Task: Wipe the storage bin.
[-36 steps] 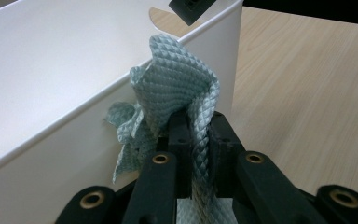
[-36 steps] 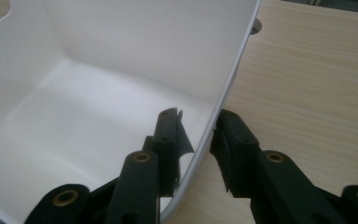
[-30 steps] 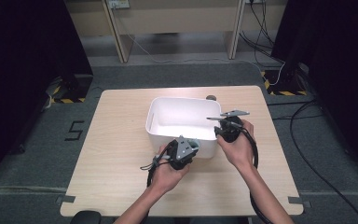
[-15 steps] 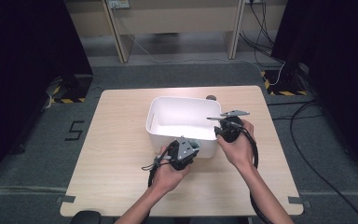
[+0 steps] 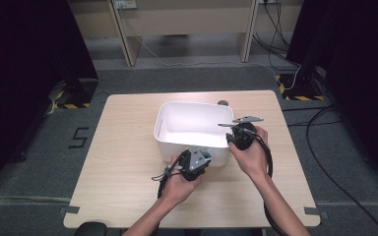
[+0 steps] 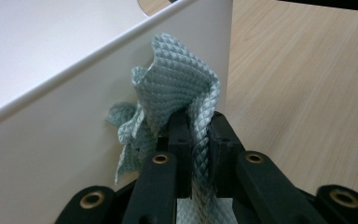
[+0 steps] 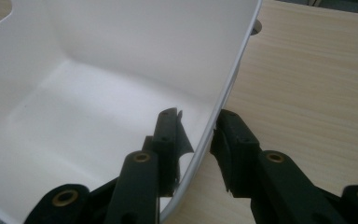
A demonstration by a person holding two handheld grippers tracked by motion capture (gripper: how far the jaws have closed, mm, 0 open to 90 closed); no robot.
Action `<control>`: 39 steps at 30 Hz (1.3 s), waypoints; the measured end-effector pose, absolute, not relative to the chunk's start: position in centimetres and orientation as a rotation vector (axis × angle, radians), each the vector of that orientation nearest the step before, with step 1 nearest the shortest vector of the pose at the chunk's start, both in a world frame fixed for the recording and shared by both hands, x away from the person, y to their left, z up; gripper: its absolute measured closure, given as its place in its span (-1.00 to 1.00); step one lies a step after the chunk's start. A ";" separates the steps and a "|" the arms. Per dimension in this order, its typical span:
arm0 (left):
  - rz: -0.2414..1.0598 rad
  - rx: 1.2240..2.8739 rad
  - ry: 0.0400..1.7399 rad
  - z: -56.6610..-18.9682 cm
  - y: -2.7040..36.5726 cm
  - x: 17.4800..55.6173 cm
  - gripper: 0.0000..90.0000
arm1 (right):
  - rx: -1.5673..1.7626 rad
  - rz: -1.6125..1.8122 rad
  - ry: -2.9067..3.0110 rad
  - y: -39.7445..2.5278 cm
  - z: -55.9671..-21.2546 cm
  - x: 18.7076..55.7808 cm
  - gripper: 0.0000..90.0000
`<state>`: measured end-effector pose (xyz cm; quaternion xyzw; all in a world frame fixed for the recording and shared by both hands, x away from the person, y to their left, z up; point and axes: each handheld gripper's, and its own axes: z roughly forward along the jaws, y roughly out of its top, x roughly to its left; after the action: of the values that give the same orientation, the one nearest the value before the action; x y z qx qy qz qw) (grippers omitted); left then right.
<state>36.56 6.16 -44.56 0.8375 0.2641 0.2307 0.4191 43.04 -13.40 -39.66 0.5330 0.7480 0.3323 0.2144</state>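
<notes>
A white plastic tub (image 5: 177, 115) stands in the middle of the wooden table (image 5: 123, 162). My left gripper (image 5: 195, 161) is at the tub's near wall, shut on a pale teal waffle-weave cloth (image 6: 179, 79). The bunched cloth presses against the outside of the tub wall (image 6: 60, 144), just below the rim. My right gripper (image 5: 239, 133) is at the tub's right wall. In the right gripper view its jaws straddle that wall (image 7: 223, 84), one inside and one outside, clamped on the rim. The tub's inside (image 7: 88, 98) looks bare.
A round dark cable hole (image 5: 222, 103) lies in the table just behind the tub. Bare table (image 7: 317, 79) runs to the right of the tub and on its left side. Cables trail from both grippers toward the table's near edge.
</notes>
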 end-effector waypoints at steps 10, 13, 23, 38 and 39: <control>0.582 2.102 0.660 -44.9 6.0 36.5 0.82 | 1.476 0.918 2.074 -13.3 -39.7 43.0 0.57; 0.579 2.111 0.657 -44.9 6.0 36.6 0.82 | 1.478 0.919 2.077 -13.4 -39.6 43.0 0.57; 0.576 2.118 0.660 -45.2 6.0 36.5 0.82 | 1.476 0.919 2.075 -13.3 -39.6 43.0 0.57; 0.566 2.134 0.665 -46.1 5.7 36.6 0.82 | 1.472 0.922 2.081 -13.2 -39.6 42.9 0.57; 0.565 2.135 0.667 -46.1 5.7 36.6 0.82 | 1.472 0.922 2.081 -13.2 -39.6 42.9 0.57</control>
<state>36.57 5.68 -46.13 0.8461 0.2643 0.2237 0.4053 42.94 -13.20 -39.62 0.5306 0.7498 0.3324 0.2137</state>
